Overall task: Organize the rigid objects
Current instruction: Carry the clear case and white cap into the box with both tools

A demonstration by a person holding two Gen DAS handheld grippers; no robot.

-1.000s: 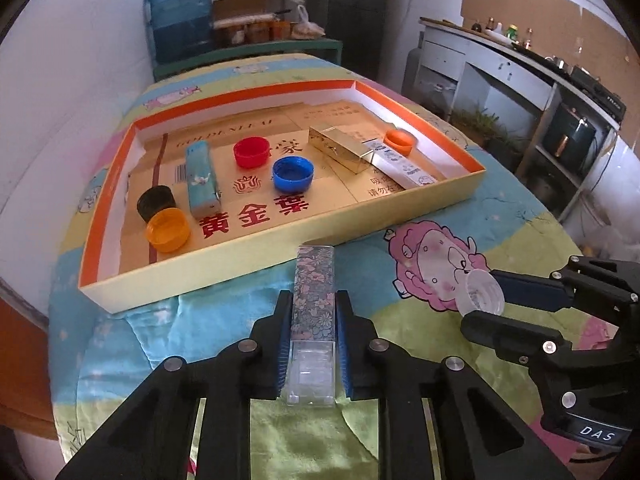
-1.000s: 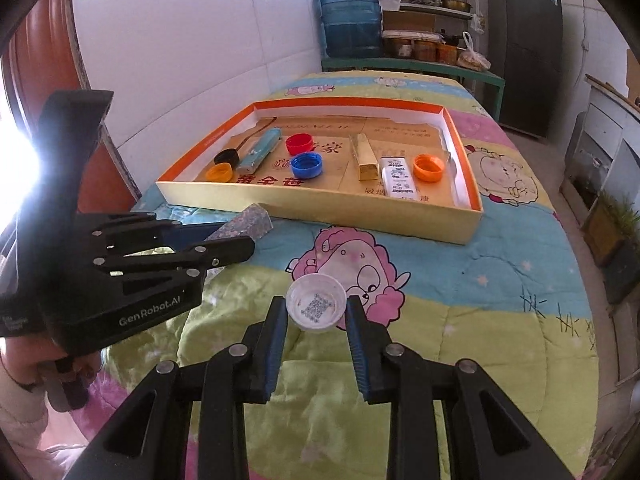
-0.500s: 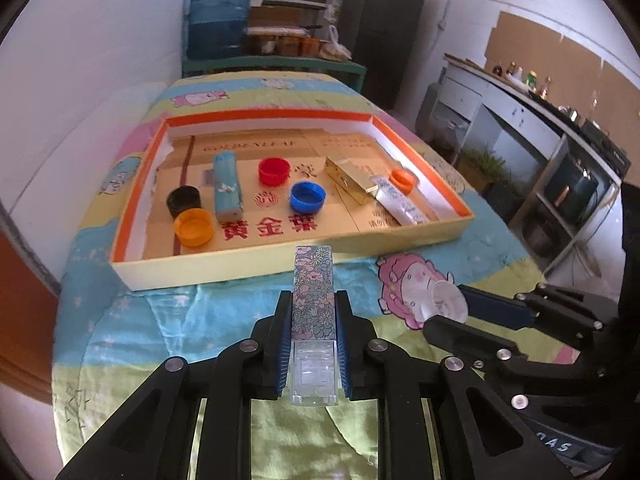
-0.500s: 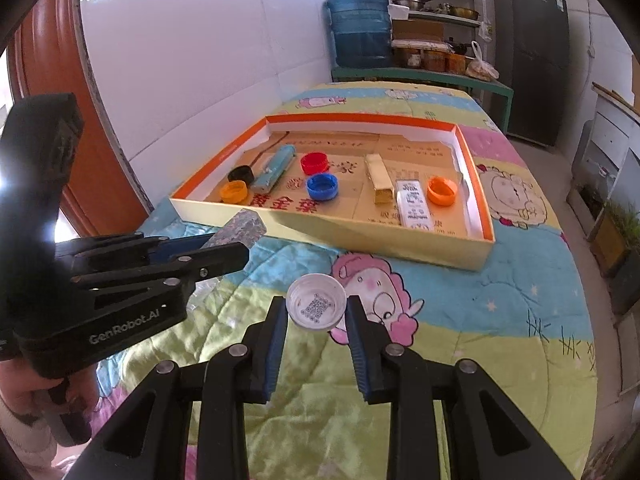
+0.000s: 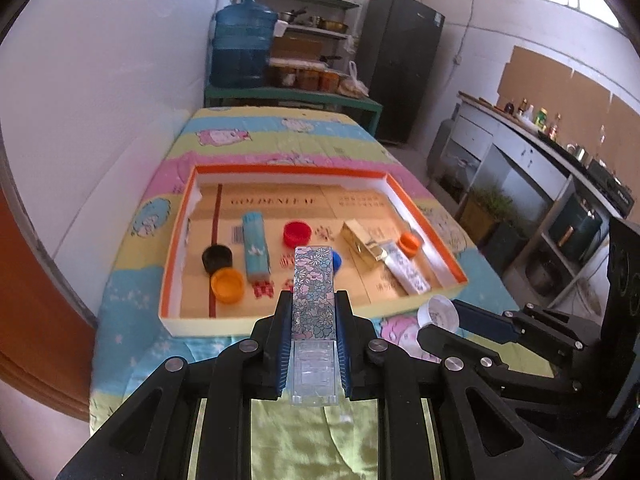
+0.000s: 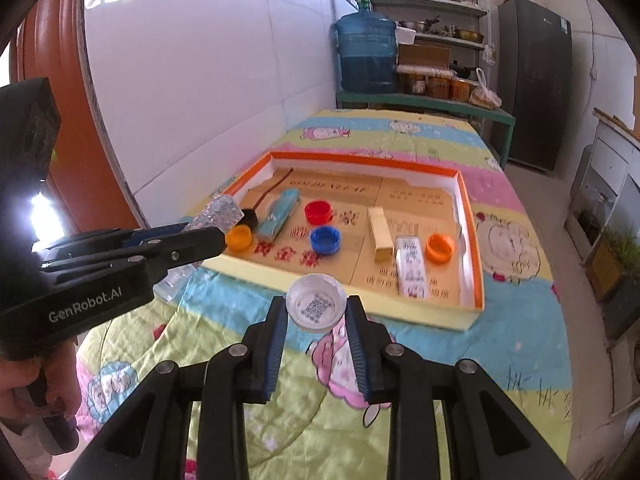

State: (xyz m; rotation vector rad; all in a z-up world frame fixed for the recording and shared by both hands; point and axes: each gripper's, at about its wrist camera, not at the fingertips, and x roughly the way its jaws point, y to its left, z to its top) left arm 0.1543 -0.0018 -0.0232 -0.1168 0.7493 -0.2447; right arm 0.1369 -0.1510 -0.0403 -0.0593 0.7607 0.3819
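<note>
My left gripper (image 5: 313, 304) is shut on a long clear box with a floral print (image 5: 313, 292), held above the quilt just short of the tray's near wall. My right gripper (image 6: 317, 312) is shut on a white bottle cap (image 6: 317, 307) with a QR code inside, held in the air in front of the tray. The orange-rimmed cardboard tray (image 6: 472, 216) holds red (image 6: 318, 212), blue (image 6: 325, 239), black and two orange caps (image 6: 440, 248), a light blue box (image 6: 279, 213), a gold box (image 6: 380, 233) and a white printed box (image 6: 411, 267).
The tray lies on a table covered by a cartoon-print quilt (image 6: 520, 320). A white wall (image 6: 200, 80) runs along the left. A blue water jug (image 6: 366, 54) and shelves stand behind the table. A counter with drawers (image 5: 520, 152) is at the right.
Both grippers have risen and moved toward the tray with their objects still held. The tray now looks farther below in both views.
</note>
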